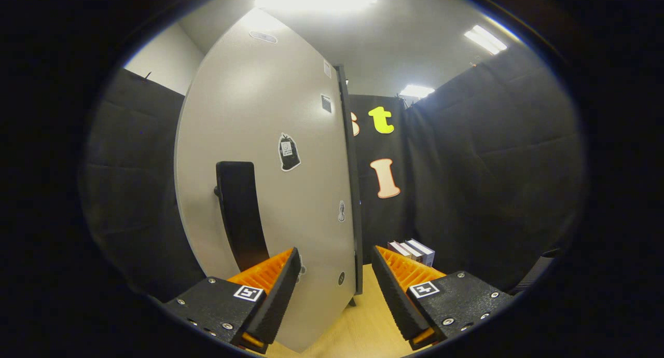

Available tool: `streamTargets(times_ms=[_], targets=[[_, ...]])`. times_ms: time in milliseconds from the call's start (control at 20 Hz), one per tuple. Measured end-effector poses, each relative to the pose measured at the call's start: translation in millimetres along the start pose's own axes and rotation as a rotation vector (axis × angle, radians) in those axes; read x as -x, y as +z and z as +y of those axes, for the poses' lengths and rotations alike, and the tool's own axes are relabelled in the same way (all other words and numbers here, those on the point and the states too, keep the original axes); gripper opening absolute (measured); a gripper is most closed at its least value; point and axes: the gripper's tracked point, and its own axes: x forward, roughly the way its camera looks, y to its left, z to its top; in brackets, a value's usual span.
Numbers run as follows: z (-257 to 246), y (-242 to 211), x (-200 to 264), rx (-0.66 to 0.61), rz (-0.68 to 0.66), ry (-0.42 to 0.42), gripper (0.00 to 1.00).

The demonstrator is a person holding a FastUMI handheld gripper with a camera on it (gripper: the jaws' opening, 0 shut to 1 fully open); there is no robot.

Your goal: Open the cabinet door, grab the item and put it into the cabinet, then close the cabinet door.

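Cabinet door [259, 155] stands just ahead of the gripper [334, 283], slightly to its left, seen at a slant with its free edge [354, 192] nearest the gap between the fingers. Door long axis is vertical. The door's lower face and that edge run down between the 2 fingers.

Gripper is spread wide, holding nothing; neither finger presses on the door.

Handle [239, 218] sits on the door face left of the free edge, beyond the left finger: a dark vertical bar, long axis parallel to the door, standing off the panel. Judgement: any pull or push on the door means shifting left from the edge toward that bar, or pushing the face directly. Can't tell from here whether the door is swinging open or about to be shut, and cabinet interior is hidden behind the panel.

Door is flat, smooth, pale grey, matte, with a dark edge strip and a few small stickers [289, 152].

Right of the door edge, beyond the right finger: a small stack of boxes [414, 250], flat-sided with pale and dark faces, sitting on the light wood surface [363, 327]. Possibly the item, not certain.

Booth walls are black cloth; ceiling lights above the door.
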Motion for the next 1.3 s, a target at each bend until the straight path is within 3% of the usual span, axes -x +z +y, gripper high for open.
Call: streamTargets(times_ms=[400,750,1300], targets=[[40,-1,-38,-0.007,0.018,0.125,0.88],[74,-5,-36,0.04,0.014,0.2,0.93],[51,7,-4,0.03,-0.019,0.161,0.93]])
